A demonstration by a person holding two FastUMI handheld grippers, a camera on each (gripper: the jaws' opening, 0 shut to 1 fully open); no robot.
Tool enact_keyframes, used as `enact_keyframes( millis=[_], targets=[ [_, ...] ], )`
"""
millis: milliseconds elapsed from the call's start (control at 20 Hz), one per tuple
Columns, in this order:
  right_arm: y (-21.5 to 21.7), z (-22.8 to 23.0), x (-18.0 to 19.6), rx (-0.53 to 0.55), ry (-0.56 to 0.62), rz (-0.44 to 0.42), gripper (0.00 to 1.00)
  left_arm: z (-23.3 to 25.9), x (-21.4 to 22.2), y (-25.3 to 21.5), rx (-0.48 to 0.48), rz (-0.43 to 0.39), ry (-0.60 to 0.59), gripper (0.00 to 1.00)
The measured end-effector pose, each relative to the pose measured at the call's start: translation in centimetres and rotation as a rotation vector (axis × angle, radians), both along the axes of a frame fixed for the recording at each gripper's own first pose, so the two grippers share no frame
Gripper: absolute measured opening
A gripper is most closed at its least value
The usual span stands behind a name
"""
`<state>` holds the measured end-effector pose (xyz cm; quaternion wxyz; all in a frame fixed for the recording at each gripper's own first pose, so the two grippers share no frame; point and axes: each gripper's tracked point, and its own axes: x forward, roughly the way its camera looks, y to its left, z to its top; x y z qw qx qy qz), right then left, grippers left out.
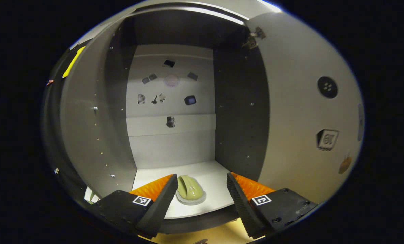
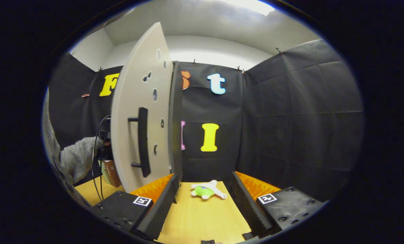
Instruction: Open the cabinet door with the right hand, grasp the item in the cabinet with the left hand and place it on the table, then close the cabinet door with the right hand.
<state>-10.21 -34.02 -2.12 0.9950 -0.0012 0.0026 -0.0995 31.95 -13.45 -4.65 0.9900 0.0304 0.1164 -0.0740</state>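
In the left gripper view we look straight into an open cabinet (image 1: 175,101), its pale back wall dotted with small stickers and its dark side walls framing a white shelf (image 1: 215,189). The left gripper (image 1: 202,193) hovers at the shelf's front edge with its jaws spread wide and nothing between them. The item to fetch, a small olive-green ridged object on a pale base (image 1: 189,191), perhaps a toy or sponge, lies near the front edge of the shelf, just ahead of the gripper and closer to its left finger. In the right gripper view the cabinet door (image 2: 144,112) stands swung open, edge-on to us, with its black bar handle (image 2: 142,142) facing left. The right gripper (image 2: 202,200) hangs beside the door's lower edge, jaws wide and empty, over the wooden table (image 2: 202,220), where a small green and white plush toy (image 2: 207,190) lies ahead. A grey sleeve (image 2: 78,157) shows beyond the door. We judge the risk to be an off-centre approach: the left finger could nudge the object deeper or off the shelf before the jaws close, and the unheld door might drift toward the reaching arm.
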Motion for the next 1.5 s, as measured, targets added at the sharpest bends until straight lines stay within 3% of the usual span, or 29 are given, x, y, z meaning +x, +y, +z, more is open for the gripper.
enact_keyframes(
  millis=[250,500,550,700,750,900,950,1050,1150,1300,1500],
  targets=[
    [-3.1,-1.9,2.0,-0.009,0.038,-0.043,0.96,-3.4,4.7,0.5,-0.017,0.039,0.107,0.83],
    [-5.1,-3.3,4.1,0.013,0.055,-0.045,0.96,-7.1,7.4,1.8,-0.095,0.15,0.257,0.7],
    [-5.5,-3.6,4.3,0.016,0.061,-0.05,0.92,-7.6,7.8,2.1,-0.105,0.172,0.278,0.67],
    [-6.2,-4.5,4.9,0.019,0.086,-0.048,0.96,-9.3,8.7,2.3,-0.126,0.212,0.358,0.64],
    [-6.2,-4.8,5.1,0.026,0.093,-0.042,0.92,-9.4,9.1,2.6,-0.118,0.225,0.364,0.6],
    [-6.2,-5.3,5.3,0.032,0.102,-0.04,0.96,-9.7,9.9,3.3,-0.064,0.261,0.369,0.5],
    [-6.3,-5.5,5.2,0.025,0.105,-0.046,0.96,-9.6,10.1,3.4,-0.054,0.272,0.371,0.39],
    [-6.4,-5.6,5.1,0.017,0.111,-0.057,0.96,-9.6,10.4,3.4,-0.024,0.273,0.375,0.26],
    [-6.2,-5.3,5.0,0.014,0.106,-0.059,0.96,-9.6,10.3,3.3,0.002,0.265,0.38,0.21],
    [-5.4,-5.0,4.6,0.001,0.101,-0.059,0.96,-9.2,10.0,3.0,-0.038,0.25,0.363,0.19],
    [-4.5,-4.5,3.7,-0.005,0.101,-0.046,0.96,-6.6,8.5,3.9,0.043,0.259,0.3,0.19]
  ],
)
